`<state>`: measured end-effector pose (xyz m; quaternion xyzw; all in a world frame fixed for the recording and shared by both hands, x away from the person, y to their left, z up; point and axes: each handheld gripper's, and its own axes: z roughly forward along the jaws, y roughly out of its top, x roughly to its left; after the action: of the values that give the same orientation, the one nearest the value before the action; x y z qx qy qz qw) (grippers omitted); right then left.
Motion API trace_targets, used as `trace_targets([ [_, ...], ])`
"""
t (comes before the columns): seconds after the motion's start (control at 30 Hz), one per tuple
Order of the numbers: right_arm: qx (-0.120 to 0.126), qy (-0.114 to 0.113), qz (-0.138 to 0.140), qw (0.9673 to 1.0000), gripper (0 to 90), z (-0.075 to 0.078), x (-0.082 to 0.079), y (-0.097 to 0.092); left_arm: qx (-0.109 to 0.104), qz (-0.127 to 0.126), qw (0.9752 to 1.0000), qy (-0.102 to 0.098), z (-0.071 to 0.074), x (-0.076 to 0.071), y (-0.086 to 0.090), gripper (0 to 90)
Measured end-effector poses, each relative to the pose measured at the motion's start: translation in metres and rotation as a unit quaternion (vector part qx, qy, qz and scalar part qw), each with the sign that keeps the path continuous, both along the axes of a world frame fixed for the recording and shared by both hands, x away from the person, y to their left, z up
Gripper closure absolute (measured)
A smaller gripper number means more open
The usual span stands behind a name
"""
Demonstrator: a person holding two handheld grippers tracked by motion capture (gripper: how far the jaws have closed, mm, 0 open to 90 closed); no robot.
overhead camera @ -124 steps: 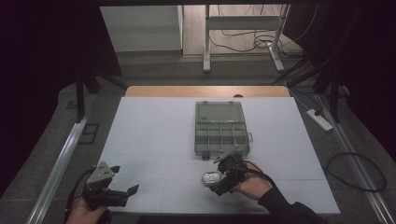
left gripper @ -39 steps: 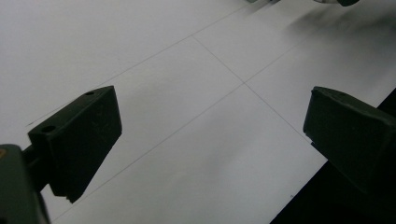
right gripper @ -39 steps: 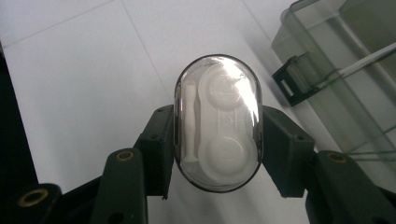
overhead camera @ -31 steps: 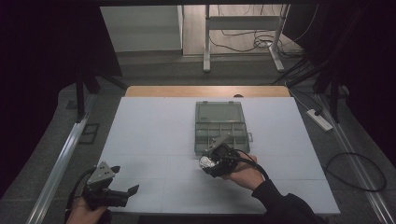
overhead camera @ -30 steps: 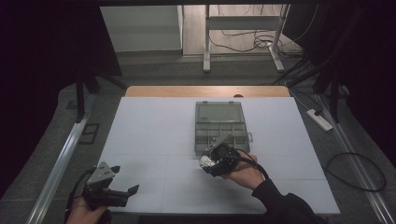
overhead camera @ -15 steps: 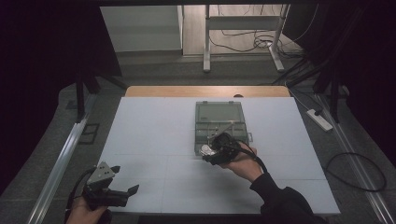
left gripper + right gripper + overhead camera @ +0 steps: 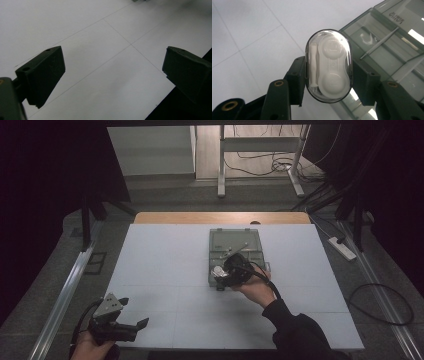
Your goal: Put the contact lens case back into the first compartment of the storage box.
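Dim room, white table (image 7: 165,255) lying under the camera. Sitting mid-table: a grey compartment box (image 7: 234,242). Hovering over its near edge: the right gripper (image 7: 226,271), jaws clamping a clear oval contact lens case (image 7: 328,65) by its long sides, white inner parts showing. Resting at the near left corner: the left gripper (image 7: 135,326), jaws spread wide, gripping nothing.

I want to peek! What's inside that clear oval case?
Inside the clear oval case sits a white double-cup holder beside a thin white stick. The cups' lids hide whatever is in them.
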<state>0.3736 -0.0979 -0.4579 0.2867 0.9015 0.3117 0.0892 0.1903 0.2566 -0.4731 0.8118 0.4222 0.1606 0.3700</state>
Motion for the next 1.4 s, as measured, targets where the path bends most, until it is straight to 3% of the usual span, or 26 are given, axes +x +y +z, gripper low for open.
trace_targets([
  [1.4, 0.01, -0.014, -0.078, 0.9968, 48.7, -0.011, 0.054, 0.03, 0.004, -0.002, 1.0, -0.002, 0.0, 0.0, -0.001, 4.8],
])
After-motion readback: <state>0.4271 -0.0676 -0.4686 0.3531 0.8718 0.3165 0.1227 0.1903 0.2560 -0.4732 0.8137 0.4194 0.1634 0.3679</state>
